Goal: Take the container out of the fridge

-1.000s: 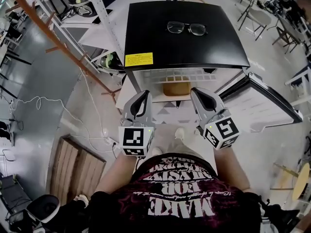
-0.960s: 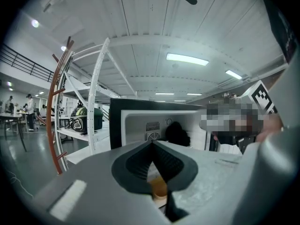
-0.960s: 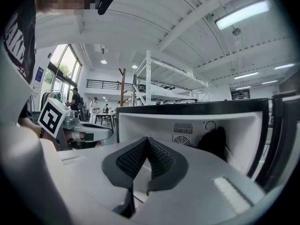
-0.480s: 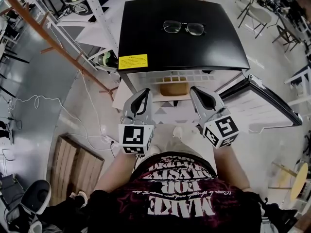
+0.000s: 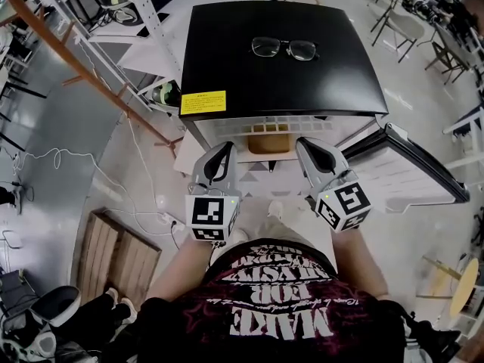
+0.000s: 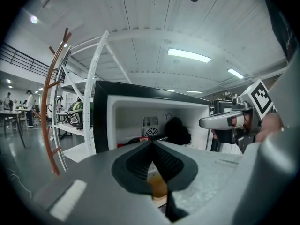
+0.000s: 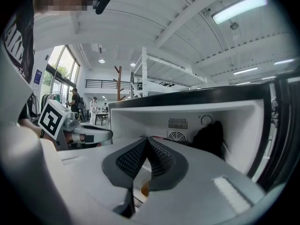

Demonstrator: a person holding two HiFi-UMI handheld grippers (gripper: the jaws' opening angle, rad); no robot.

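From above, container (image 5: 270, 142) mostly hidden under fridge (image 5: 249, 82) top. Closer in, left tool (image 6: 151, 143) and right tool (image 7: 146, 139) each cover all but an orange sliver. Back of fridge: dark lump (image 7: 210, 138), cannot tell what.

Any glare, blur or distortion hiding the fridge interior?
Head view: heavy fisheye bending, but the brown container inside the white, black-topped fridge reads clear. Left gripper view: dark round vignette; the left gripper's close grey body blurs and hides most of it. Right gripper view: likewise; ceiling light strip flares.
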